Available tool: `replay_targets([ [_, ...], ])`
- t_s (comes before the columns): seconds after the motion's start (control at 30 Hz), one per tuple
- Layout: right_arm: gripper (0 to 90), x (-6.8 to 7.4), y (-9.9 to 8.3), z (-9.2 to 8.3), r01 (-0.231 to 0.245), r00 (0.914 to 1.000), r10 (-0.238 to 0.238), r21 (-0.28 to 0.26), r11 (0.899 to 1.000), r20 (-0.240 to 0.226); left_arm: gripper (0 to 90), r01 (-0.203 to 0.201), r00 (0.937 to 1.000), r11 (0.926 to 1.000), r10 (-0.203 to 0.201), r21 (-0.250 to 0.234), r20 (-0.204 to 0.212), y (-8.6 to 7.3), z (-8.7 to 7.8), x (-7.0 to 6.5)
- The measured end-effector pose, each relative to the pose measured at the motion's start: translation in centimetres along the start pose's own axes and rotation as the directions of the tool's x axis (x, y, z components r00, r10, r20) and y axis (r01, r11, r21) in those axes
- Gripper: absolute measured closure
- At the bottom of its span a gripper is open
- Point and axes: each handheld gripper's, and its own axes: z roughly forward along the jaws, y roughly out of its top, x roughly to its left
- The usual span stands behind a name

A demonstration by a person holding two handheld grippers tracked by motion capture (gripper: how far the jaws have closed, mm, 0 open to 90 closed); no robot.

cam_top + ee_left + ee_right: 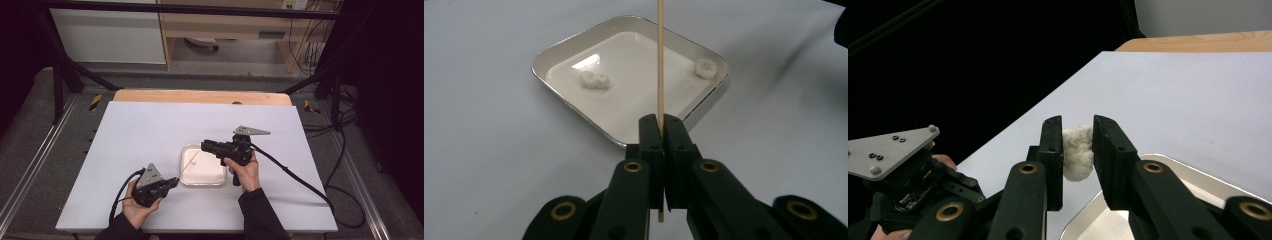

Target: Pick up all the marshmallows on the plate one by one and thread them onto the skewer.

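Note:
My left gripper is shut on a thin wooden skewer, which points out over a square white tray. Two white lumps lie in the tray, one at its left and one in its far right corner. My right gripper is shut on a third white, crumbly lump and holds it above the tray's edge. In the high view, the left gripper sits at the tray's near left corner, and the right gripper hovers over its far side.
A white mat covers the table, and a wooden strip runs along its far edge. Black cables trail off to the right. In the right gripper view, the left gripper's grey plate lies at lower left.

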Motion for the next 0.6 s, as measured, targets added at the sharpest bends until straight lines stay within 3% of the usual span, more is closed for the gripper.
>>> replay_targets([
  [0.6,75.8,-0.26,-0.50,0.68,-0.044,0.9978,0.045,0.019,0.999,-0.048,88.5,-0.004,1.0000,0.9999,0.004,-0.009,0.001,0.05,-0.01,-0.20],
])
